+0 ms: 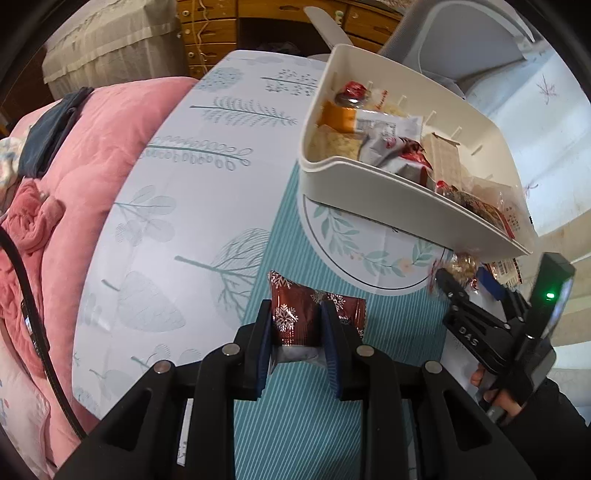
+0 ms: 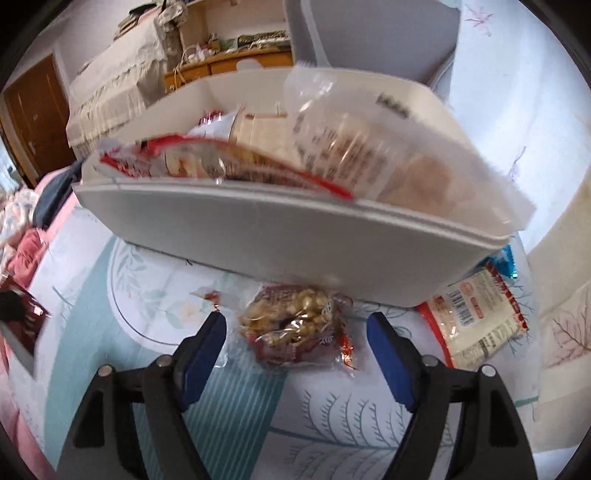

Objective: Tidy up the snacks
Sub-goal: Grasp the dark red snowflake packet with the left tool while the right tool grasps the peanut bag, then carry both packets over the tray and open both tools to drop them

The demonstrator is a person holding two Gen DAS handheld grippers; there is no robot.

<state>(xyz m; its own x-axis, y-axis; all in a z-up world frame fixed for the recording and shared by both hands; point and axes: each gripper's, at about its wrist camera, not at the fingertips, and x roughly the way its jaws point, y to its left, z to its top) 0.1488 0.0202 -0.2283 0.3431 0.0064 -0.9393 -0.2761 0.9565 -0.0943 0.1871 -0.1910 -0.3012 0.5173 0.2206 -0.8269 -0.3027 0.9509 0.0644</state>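
My left gripper (image 1: pixel 295 314) is shut on a dark red snack packet with white snowflakes (image 1: pixel 295 317), held above the teal striped tablecloth (image 1: pixel 295 424). A white plastic bin (image 1: pixel 406 186) (image 2: pixel 258 236) holding several snack packs stands further back. My right gripper (image 2: pixel 297 328) is open over the cloth just before the bin's front wall, seen from the left wrist as a black tool (image 1: pixel 476 325) in a hand. A clear packet of golden nut snack (image 2: pixel 295 326) lies on the cloth between its blue pads (image 2: pixel 207 350), untouched. A long clear wrapped pack (image 2: pixel 369 162) overhangs the bin's front rim.
A white and red packet with a barcode (image 2: pixel 476 317) lies on the cloth to the right of the bin, with a blue wrapper (image 2: pixel 506 258) behind it. A pink quilt (image 1: pixel 92 166) borders the table's left side. A grey chair (image 1: pixel 461 40) and wooden drawers (image 1: pixel 210 33) stand behind.
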